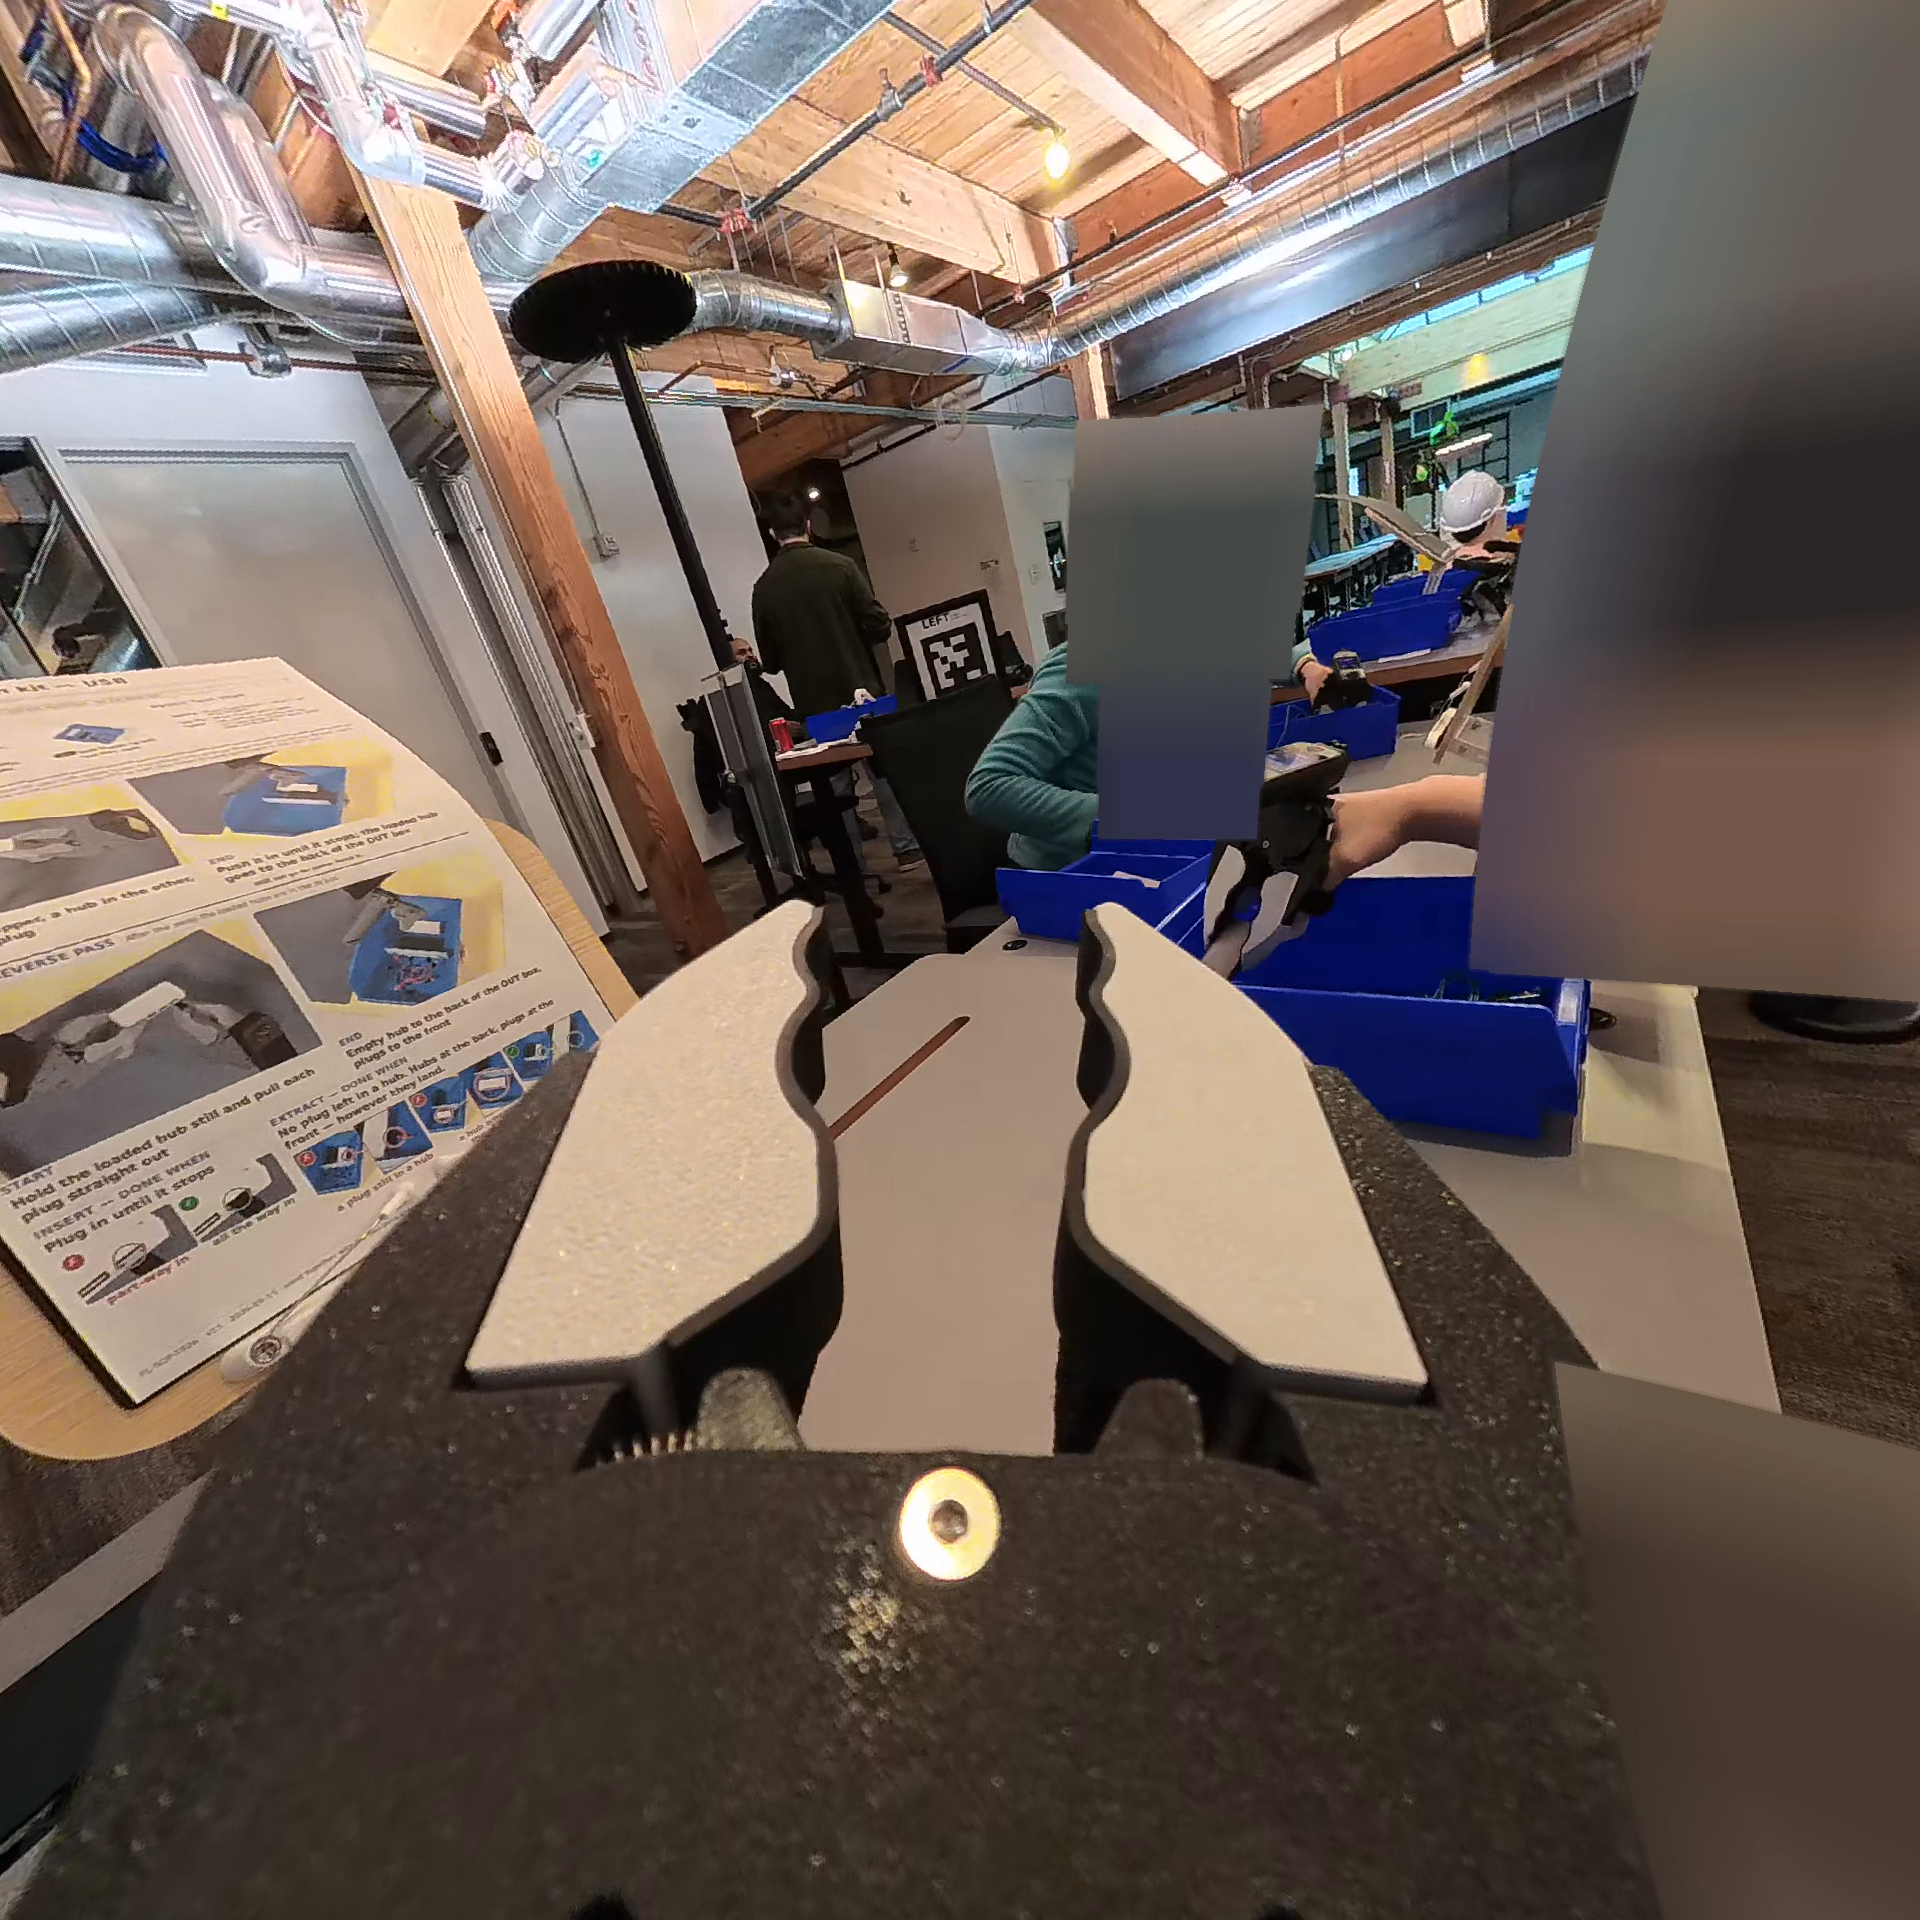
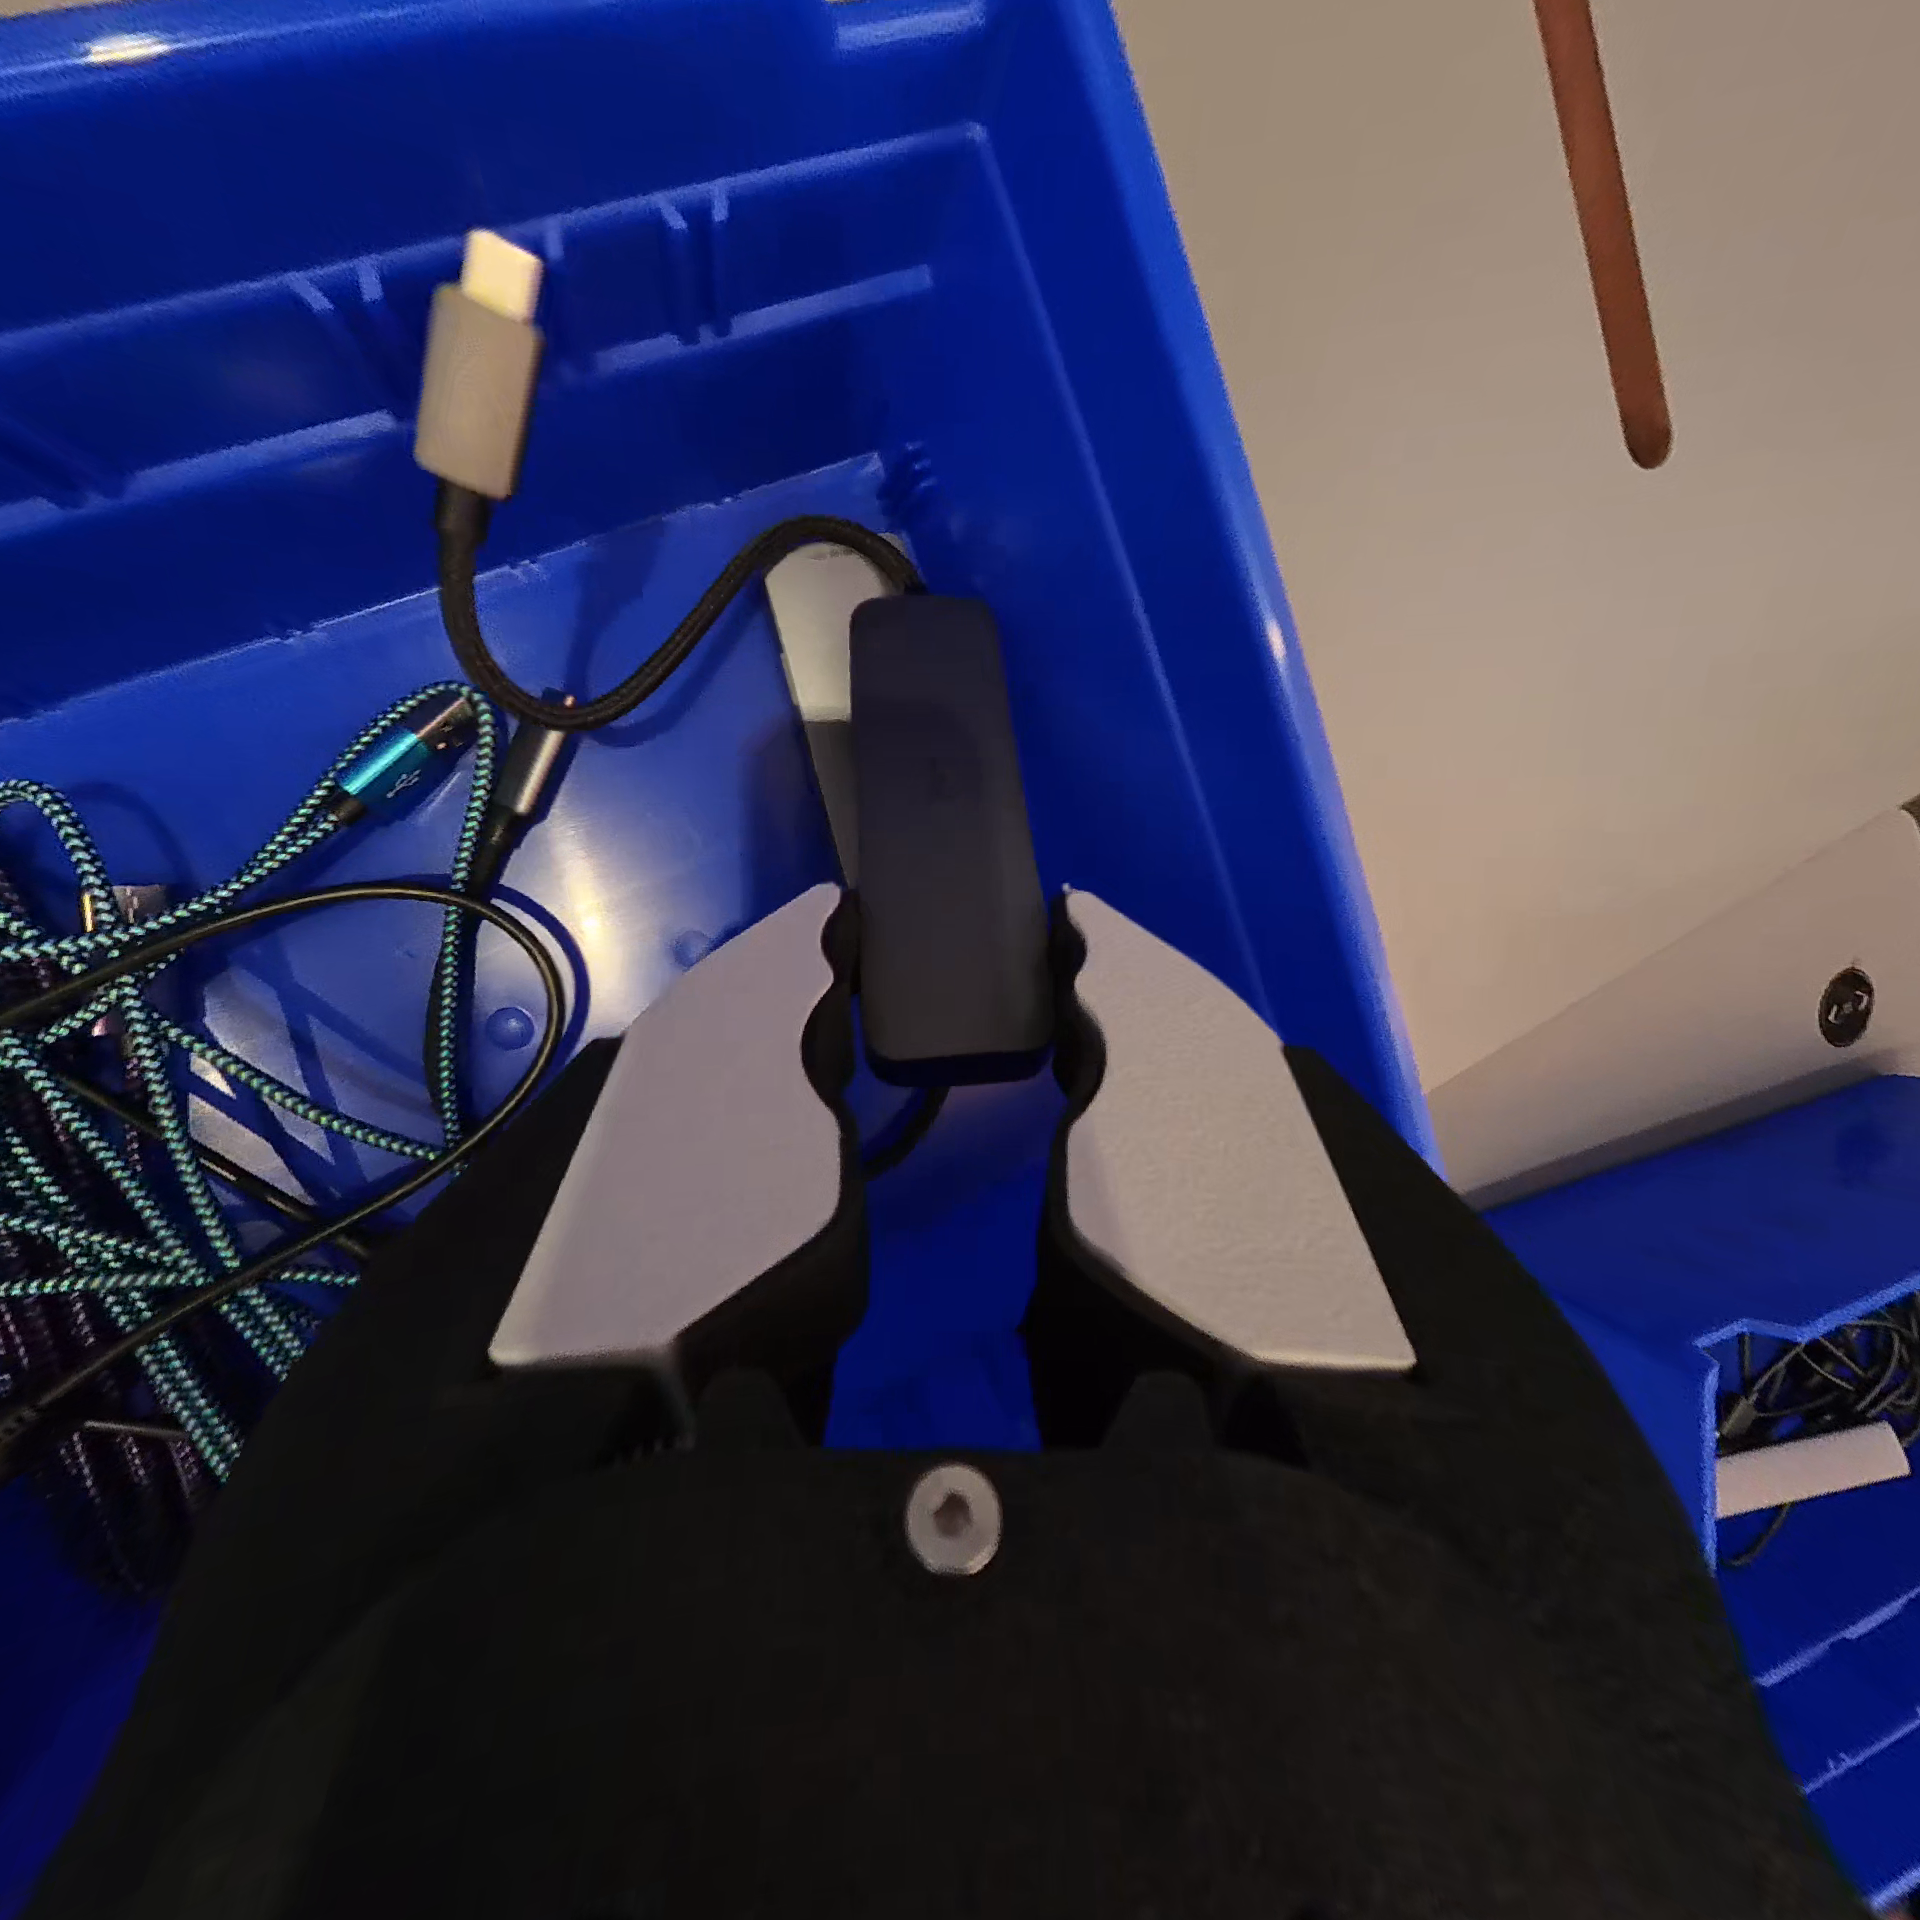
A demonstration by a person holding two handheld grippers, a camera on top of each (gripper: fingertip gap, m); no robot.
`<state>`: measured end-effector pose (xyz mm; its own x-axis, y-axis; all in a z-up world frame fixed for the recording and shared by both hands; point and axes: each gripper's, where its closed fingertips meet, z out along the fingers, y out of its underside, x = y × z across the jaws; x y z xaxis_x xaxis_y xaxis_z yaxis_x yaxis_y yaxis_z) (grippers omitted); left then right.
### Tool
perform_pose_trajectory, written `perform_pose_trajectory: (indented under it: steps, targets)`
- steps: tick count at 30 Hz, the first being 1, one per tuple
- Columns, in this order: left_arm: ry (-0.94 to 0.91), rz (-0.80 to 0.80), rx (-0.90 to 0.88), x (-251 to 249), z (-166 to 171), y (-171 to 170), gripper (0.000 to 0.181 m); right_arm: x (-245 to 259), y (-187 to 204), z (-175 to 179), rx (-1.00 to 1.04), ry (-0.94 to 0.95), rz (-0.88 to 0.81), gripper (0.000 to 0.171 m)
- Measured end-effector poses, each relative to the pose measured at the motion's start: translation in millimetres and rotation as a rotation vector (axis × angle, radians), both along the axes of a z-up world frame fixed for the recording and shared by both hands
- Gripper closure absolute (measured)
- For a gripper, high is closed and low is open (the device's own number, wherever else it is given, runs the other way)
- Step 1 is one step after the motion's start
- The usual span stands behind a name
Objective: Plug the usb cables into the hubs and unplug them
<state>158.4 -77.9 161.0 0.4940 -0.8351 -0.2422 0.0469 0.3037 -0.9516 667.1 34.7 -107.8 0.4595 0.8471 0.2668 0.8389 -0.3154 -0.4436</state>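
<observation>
My right gripper (image 2: 951, 940) is shut on a dark USB hub (image 2: 935, 831) inside a blue bin (image 2: 1195, 623), near its right wall. The hub's black braided lead curls up to a grey plug (image 2: 483, 374). A second, light grey hub (image 2: 816, 634) lies just under the dark one. Teal braided USB cables (image 2: 156, 1039) and a thin black cable lie tangled at the bin's left. My left gripper (image 1: 951, 935) is open and empty, held above the grey table (image 1: 935, 1195), away from the blue bin (image 1: 1403, 1039). The right gripper (image 1: 1262, 894) shows over that bin.
An illustrated instruction sheet (image 1: 208, 987) stands at the left on a wooden board. More blue bins (image 1: 1101, 883) sit behind. A second bin with cables (image 2: 1818, 1403) is at the right. Several people sit or stand at tables beyond. A brown slot (image 2: 1610, 239) marks the tabletop. The gap from one gripper's tips to the other's is roughly 60 cm.
</observation>
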Motion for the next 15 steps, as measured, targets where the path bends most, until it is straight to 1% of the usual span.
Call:
perform_pose_trajectory:
  steps: [5, 10, 15]
  targets:
    - [-0.007, 0.003, 0.002, 1, 0, 0, 0.136, -13, -4, -1, -0.048, 0.039, 0.038, 0.136]
    - [0.004, 0.003, 0.011, 3, 1, -2, 0.136, -7, -6, -18, -0.128, -0.071, 0.043, 0.136]
    - [-0.006, 0.01, 0.015, 0, 4, -3, 0.137, -2, -8, -26, -0.181, -0.131, 0.029, 0.136]
